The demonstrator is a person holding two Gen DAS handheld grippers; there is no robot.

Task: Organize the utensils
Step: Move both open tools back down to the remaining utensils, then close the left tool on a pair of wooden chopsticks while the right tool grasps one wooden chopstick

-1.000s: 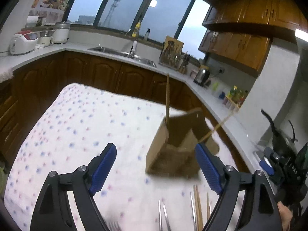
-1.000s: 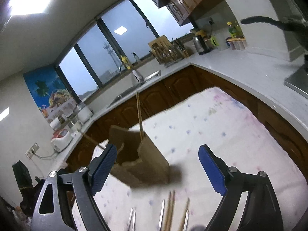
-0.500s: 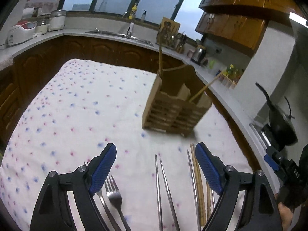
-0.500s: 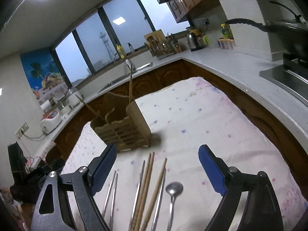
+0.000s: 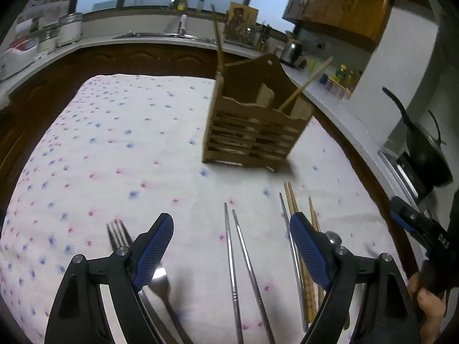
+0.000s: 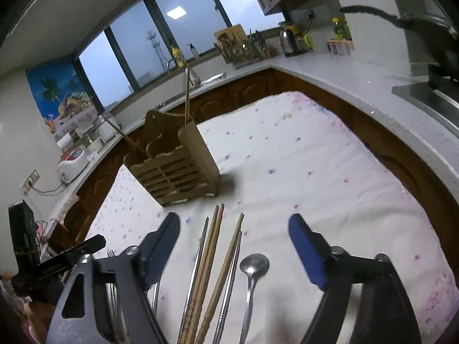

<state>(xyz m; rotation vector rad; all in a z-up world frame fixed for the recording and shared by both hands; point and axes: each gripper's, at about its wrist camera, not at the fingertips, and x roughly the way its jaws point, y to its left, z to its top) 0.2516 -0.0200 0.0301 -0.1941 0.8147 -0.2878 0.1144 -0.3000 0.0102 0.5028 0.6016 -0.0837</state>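
- Tabletop (image 6: 330, 172): covered by a white cloth with small flower print; it carries everything I am sorting.
- Wooden holder (image 5: 255, 126): stands upright towards the far side of the cloth, well apart from the loose pieces. Two wooden sticks already lean out of its compartments.
- My left tongs (image 5: 231, 250): apart and empty, hanging low over the near row, with the fork (image 5: 120, 236) beside the left pad and a metal pair of chopsticks (image 5: 239, 258) lying in the gap below.
- My right tongs (image 6: 233, 253): jaws closing, not yet pressing on anything; the wooden chopsticks (image 6: 213, 258) and the spoon (image 6: 254, 263) lie on the cloth below the gap.
- Loose utensils: laid side by side, handles towards me, tips towards the holder. A further metal pair lies among the wooden ones.
- Step in hand, as I judge it: choosing and closing on the next piece from the row; most of the sorting is still to do.
- Next move calls for: lowering the right pads onto one thin piece, clamping it without dragging its neighbours, then lifting and tipping it into a compartment.
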